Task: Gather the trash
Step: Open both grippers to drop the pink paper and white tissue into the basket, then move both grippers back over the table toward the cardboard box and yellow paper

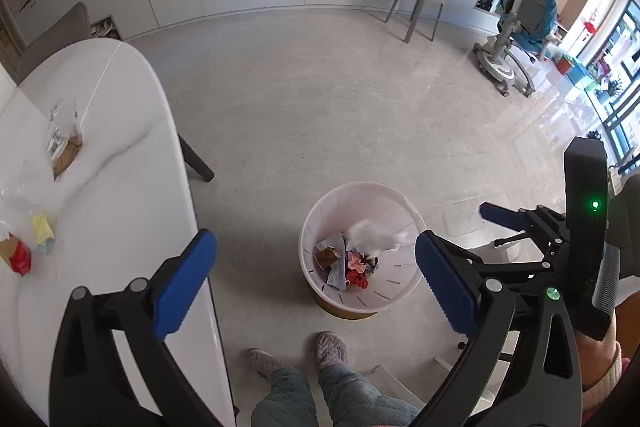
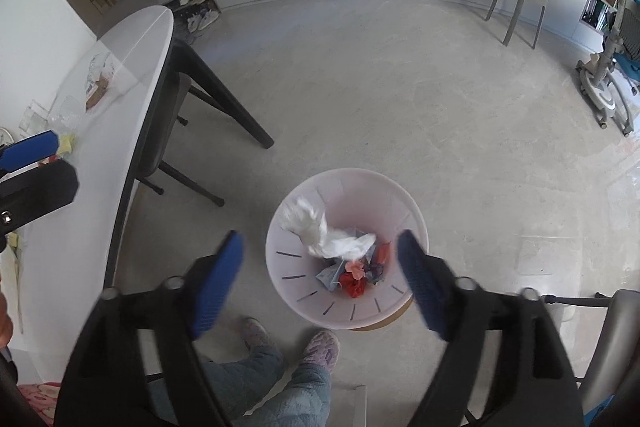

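White tissue point(image 2: 320, 233): falling into the bin point(image 2: 280, 267)
Right gripper point(image 2: 320, 279): spread wide, over the bin, holds nothing
Left gripper point(image 1: 316, 283): spread wide, empty
Table point(image 1: 120, 131): more trash point(image 1: 42, 229) waits
Tip: keep grippers wide, reach for the table next

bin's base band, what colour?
Tan/ochre band under the pale pink trash bin; shows best in the left wrist view, at the bottom edge.

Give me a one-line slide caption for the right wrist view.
Open right gripper above the pink bin, white tissue blurred over colourful wrappers.
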### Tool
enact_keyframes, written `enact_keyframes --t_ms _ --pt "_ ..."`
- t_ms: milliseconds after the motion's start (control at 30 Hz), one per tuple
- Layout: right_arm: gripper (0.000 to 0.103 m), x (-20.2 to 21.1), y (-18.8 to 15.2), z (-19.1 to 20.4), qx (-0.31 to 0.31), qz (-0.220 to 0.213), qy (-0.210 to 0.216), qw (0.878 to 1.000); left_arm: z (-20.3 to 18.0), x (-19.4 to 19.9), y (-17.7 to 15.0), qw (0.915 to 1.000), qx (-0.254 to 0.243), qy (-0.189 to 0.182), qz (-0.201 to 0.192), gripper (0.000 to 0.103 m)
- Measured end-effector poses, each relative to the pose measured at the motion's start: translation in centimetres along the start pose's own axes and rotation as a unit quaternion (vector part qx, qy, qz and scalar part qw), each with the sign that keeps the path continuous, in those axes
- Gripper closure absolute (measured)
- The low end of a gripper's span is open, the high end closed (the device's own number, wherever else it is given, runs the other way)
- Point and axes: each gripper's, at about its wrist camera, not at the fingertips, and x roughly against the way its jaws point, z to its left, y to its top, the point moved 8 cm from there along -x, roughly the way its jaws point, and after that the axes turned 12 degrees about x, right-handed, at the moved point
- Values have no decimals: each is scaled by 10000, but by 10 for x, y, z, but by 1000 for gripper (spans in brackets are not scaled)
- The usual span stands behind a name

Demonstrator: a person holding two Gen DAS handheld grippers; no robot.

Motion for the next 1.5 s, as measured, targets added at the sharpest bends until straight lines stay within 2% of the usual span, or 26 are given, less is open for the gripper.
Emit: enact_keyframes --t_ms 200,367,533,767,867,1200,1500 --pt "3 11 10 11 -28 -57 -145 9999 19 10 -2 9998 177 58 -51 8" --pt "3 22 20 25 109 -140 -194 9997 36 19 -5 9993 339 51 -126 8" --pt "3 33 37 53 333 -256 -115 9991 63 34 -4 9981 542 100 -267 8" --pt "3 39 73 112 788 -496 129 9956 128 56 -1 9928 1061 299 -470 8" --pt "3 35 90 145 1054 -538 250 9927 167 63 0 9879 1376 464 -549 8" --pt "3 6 142 270 1898 -585 797 9768 310 73 1 9607 2488 1039 -657 8" --pt "3 -39 171 363 2304 -355 1182 9652 409 54 -3 9374 3161 1389 -455 8"
